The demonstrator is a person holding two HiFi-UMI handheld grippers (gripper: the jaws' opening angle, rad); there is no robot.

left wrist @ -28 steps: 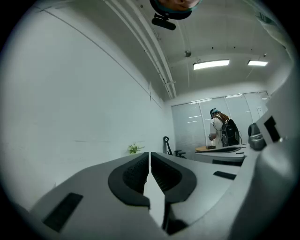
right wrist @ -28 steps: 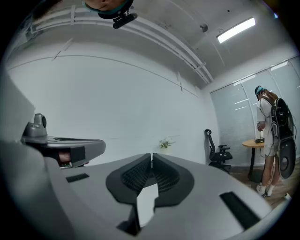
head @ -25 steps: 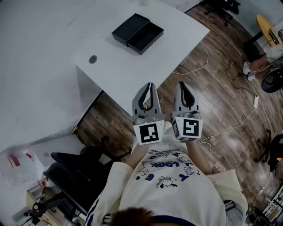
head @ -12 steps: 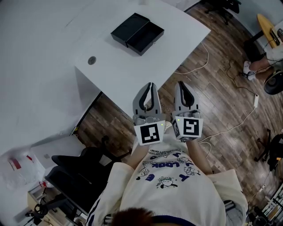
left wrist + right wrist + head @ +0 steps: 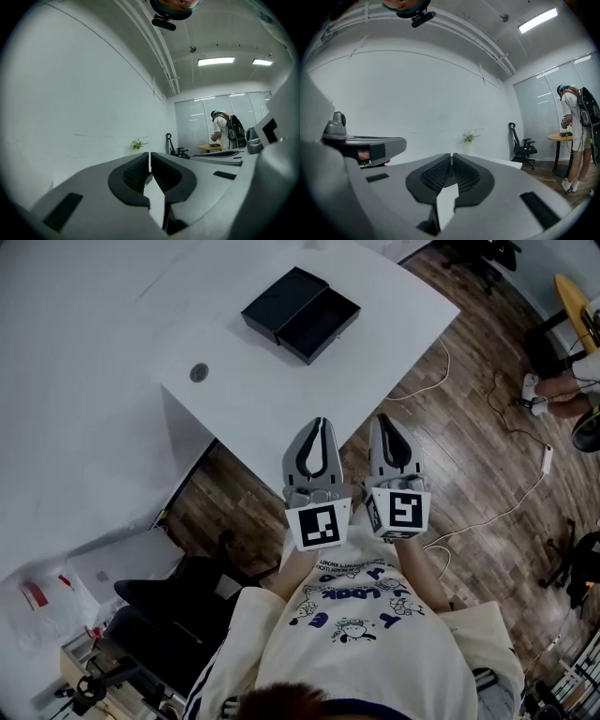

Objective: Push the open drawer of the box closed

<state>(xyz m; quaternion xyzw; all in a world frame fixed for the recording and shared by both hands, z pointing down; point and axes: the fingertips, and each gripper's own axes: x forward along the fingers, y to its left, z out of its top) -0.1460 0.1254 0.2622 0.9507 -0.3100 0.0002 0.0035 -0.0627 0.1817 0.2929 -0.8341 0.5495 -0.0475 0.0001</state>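
A flat black rectangular box [image 5: 284,300] lies toward the far right corner of a white desk [image 5: 272,399]. Its shallow black drawer [image 5: 324,322] is pulled out toward the desk's right-hand edge and, as far as we can see, holds nothing.

We hold both tools by the desk's near corner, well apart from the box. The left gripper [image 5: 318,426] has its fingers together with nothing between them. The right gripper [image 5: 388,422] is the same, closed and empty.

We judge that closed fingers suit a push. A blunt tip set against the middle of the drawer's outer end wall, pressing straight along the slide toward the box, should keep the drawer from skewing. The other gripper could brace the box's far side, since a light box may skate on the smooth top.

Apart from the box, the desk carries only a round grey cable grommet [image 5: 199,373]. Below is a dark wood plank floor [image 5: 469,446] with white cables [image 5: 487,512] trailing over it, and a black office chair [image 5: 173,601] to our left. The gripper views show a white wall, a small green plant [image 5: 469,137] and a person with a backpack [image 5: 577,123] standing at a round table across the room.
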